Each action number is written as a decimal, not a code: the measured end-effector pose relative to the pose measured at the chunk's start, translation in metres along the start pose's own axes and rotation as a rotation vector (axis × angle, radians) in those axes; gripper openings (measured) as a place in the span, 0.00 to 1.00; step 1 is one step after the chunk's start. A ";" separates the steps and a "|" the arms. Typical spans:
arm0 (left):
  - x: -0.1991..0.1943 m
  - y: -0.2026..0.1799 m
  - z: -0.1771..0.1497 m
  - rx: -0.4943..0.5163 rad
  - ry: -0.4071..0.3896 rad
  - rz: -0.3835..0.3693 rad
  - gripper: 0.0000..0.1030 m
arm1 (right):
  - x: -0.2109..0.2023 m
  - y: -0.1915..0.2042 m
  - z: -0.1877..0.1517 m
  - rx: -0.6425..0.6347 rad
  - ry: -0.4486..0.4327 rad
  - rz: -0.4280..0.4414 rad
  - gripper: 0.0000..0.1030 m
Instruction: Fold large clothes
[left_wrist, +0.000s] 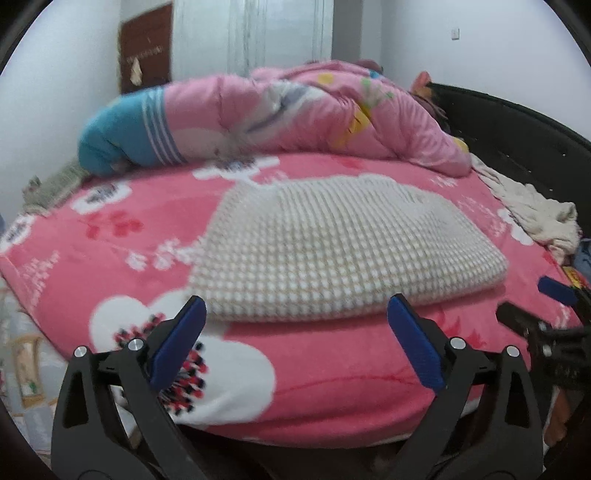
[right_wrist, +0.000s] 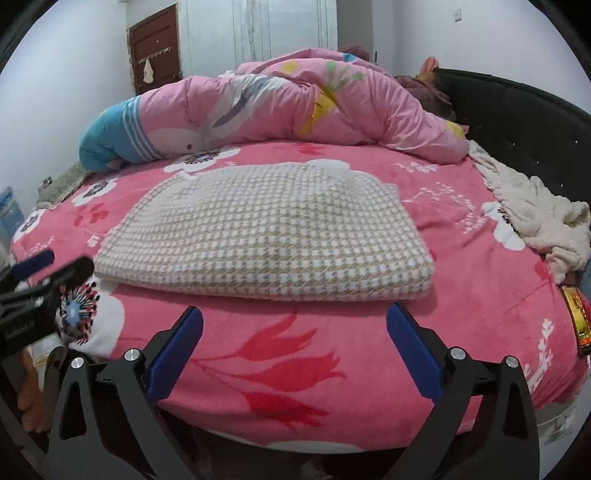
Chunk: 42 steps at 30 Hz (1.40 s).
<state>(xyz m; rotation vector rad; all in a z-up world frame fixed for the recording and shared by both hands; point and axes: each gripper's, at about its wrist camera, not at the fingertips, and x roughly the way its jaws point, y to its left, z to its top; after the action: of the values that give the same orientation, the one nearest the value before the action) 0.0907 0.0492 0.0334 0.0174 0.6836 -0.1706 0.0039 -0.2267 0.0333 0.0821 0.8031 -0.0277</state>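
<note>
A beige and white houndstooth garment (left_wrist: 340, 251) lies folded into a thick rectangle on the pink flowered bed cover (left_wrist: 332, 369); it also shows in the right wrist view (right_wrist: 266, 240). My left gripper (left_wrist: 295, 314) is open and empty, just short of the garment's near folded edge. My right gripper (right_wrist: 295, 321) is open and empty, also just short of that near edge. The right gripper shows at the right edge of the left wrist view (left_wrist: 532, 306); the left gripper shows at the left edge of the right wrist view (right_wrist: 55, 264).
A pink quilt with a blue end (right_wrist: 295, 107) is heaped across the far side of the bed. A cream fleece cloth (right_wrist: 535, 218) lies by the dark headboard (right_wrist: 517, 122) at right. A brown door (right_wrist: 155, 48) and white walls stand behind.
</note>
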 end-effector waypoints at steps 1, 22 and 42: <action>-0.003 -0.003 0.002 0.013 -0.023 0.023 0.92 | -0.003 0.002 -0.001 -0.006 -0.005 -0.010 0.94; 0.018 -0.008 0.010 -0.054 0.121 0.183 0.92 | -0.005 0.007 0.002 -0.028 -0.023 -0.098 0.94; 0.024 -0.009 0.003 -0.089 0.190 0.192 0.92 | 0.001 0.013 0.003 -0.025 0.020 -0.072 0.94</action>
<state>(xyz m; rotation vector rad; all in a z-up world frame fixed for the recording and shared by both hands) 0.1097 0.0366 0.0206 0.0146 0.8743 0.0472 0.0076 -0.2141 0.0359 0.0301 0.8260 -0.0854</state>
